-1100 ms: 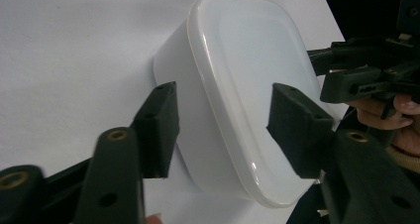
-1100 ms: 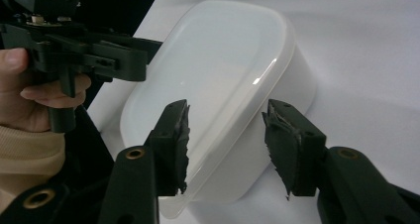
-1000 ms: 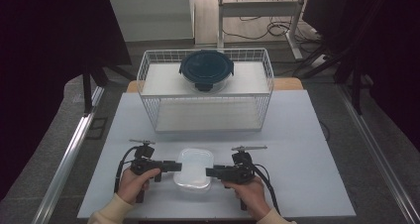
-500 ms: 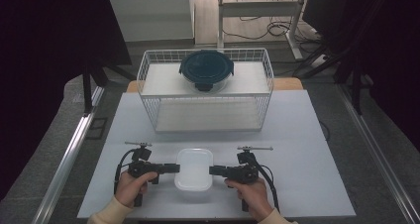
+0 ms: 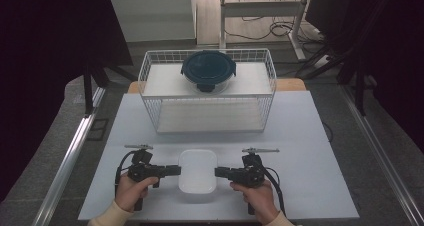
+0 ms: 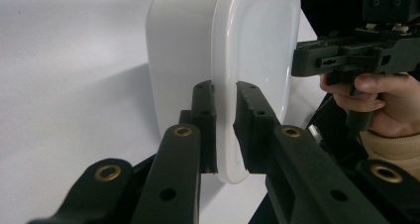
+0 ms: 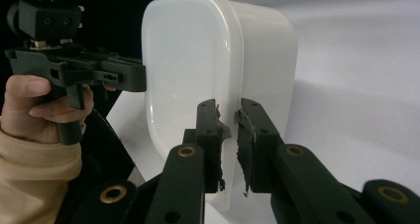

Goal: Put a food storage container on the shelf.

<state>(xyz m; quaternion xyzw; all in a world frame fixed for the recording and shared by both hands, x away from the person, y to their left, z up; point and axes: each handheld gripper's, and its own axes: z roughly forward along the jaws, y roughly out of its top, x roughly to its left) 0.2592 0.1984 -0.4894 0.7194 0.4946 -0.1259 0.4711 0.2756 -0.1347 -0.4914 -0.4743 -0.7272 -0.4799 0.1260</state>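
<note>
A white rectangular lidded container (image 5: 198, 171) lies on the white table near the front edge, between my two grippers. My left gripper (image 5: 175, 170) comes in from its left side, and in the left gripper view (image 6: 225, 130) its jaws are closed on the container's rim (image 6: 257, 45). My right gripper (image 5: 220, 172) meets the container from the right. Its jaws (image 7: 229, 135) pinch the opposite rim of the container (image 7: 188, 70). A hand holds each gripper's handle.
A white wire basket (image 5: 150, 81) stands at the back of the table, with a round dark-blue lidded bowl (image 5: 208, 71) on its upper white level. Bare table (image 5: 310, 186) lies to the right and left of my hands. Metal rails run along both sides.
Since a second ago the two grippers have drawn slightly apart to the container's side edges, and the container sits a little nearer the front. Hardly anything moved in the last half second.
</note>
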